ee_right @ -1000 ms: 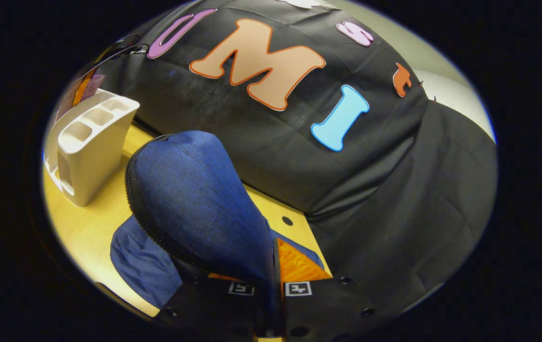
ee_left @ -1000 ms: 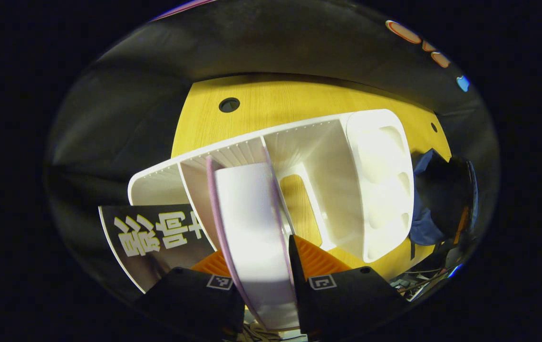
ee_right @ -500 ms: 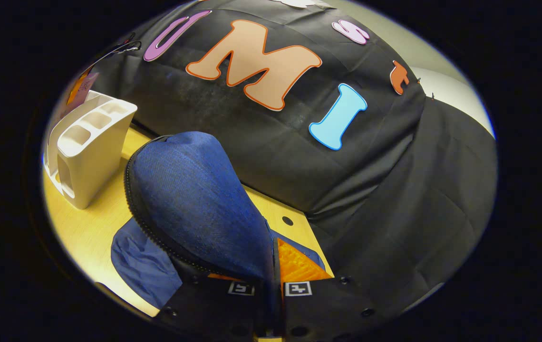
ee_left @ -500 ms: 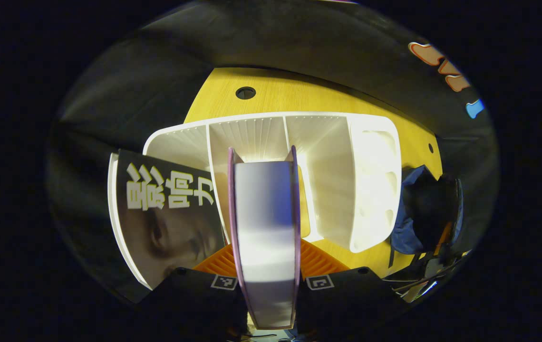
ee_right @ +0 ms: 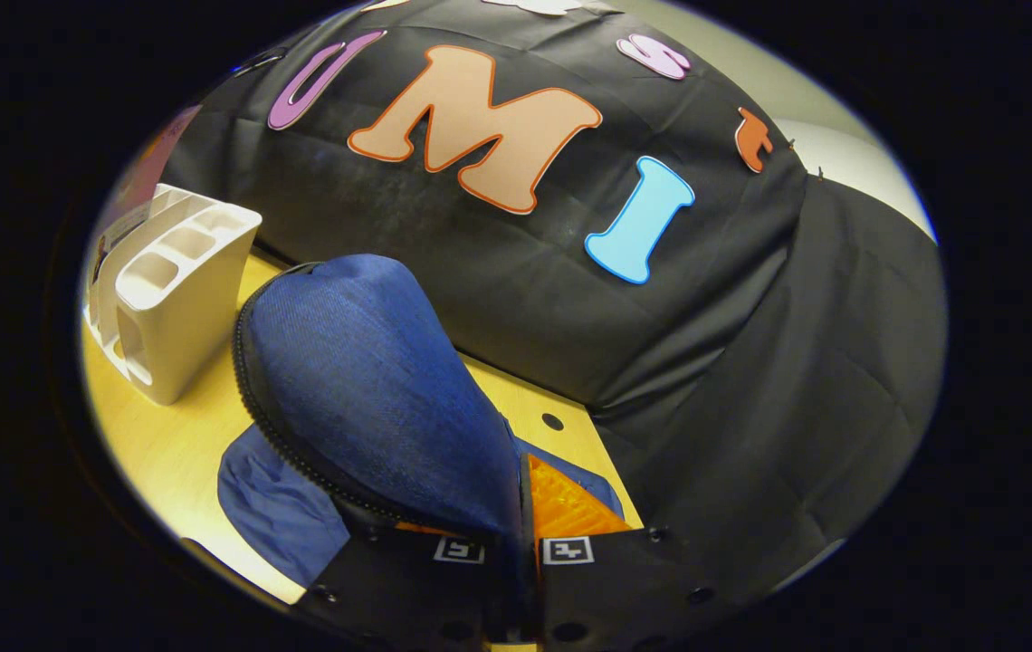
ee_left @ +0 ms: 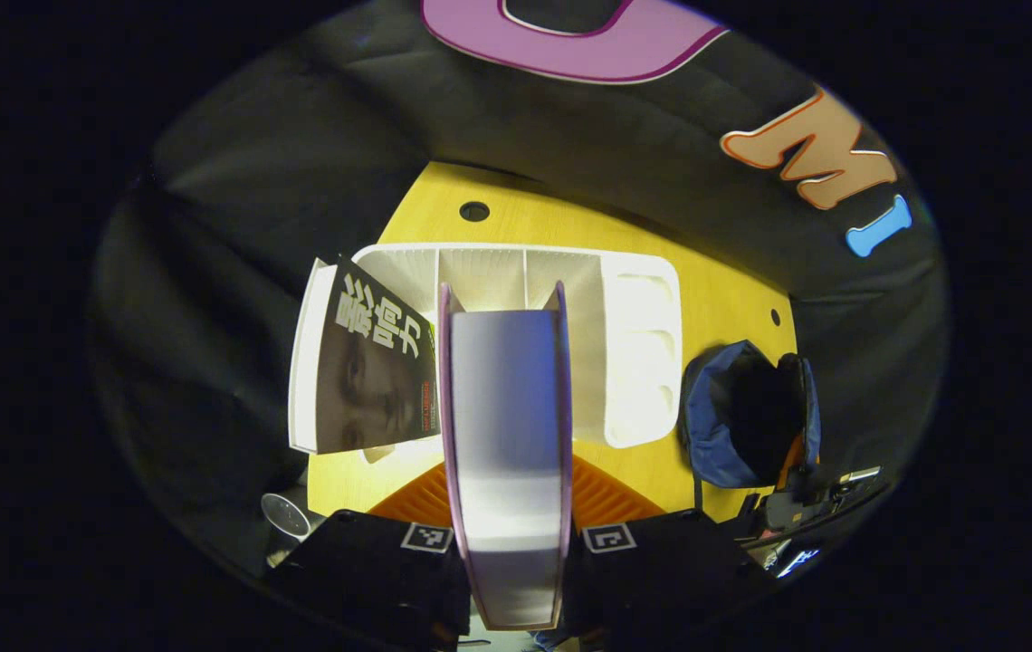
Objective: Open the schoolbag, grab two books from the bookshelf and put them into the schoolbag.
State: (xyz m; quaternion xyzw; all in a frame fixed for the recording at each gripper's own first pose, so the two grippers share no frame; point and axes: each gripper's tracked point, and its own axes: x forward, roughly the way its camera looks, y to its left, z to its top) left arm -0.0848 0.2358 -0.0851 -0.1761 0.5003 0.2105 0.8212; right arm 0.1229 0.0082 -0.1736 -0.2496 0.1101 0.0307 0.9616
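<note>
The yellow wooden counter (ee_left: 706, 308) runs across the middle of the left gripper view, a round cable hole (ee_left: 473, 211) near its far edge, and the black cloth wall (ee_left: 299, 163) closes in behind and to the left. In the right gripper view the same cloth wall fills the top and right of the frame, a pale room wall at the upper right beyond it.

Centre frame in the left gripper view, the left gripper (ee_left: 507, 534) has its jaws clamped on a purple-covered book (ee_left: 505, 435), page edges facing up, held in front of the white bookshelf (ee_left: 643, 344). A second book with a dark cover (ee_left: 371, 371) leans in the shelf's left end. To the right stands the blue schoolbag (ee_left: 715, 426), its mouth dark and open.

In the right gripper view, lower centre, the right gripper (ee_right: 516, 543) pinches the schoolbag's blue flap (ee_right: 362, 380), jaws nearly closed on the fabric. The bookshelf sits at the left edge.
</note>
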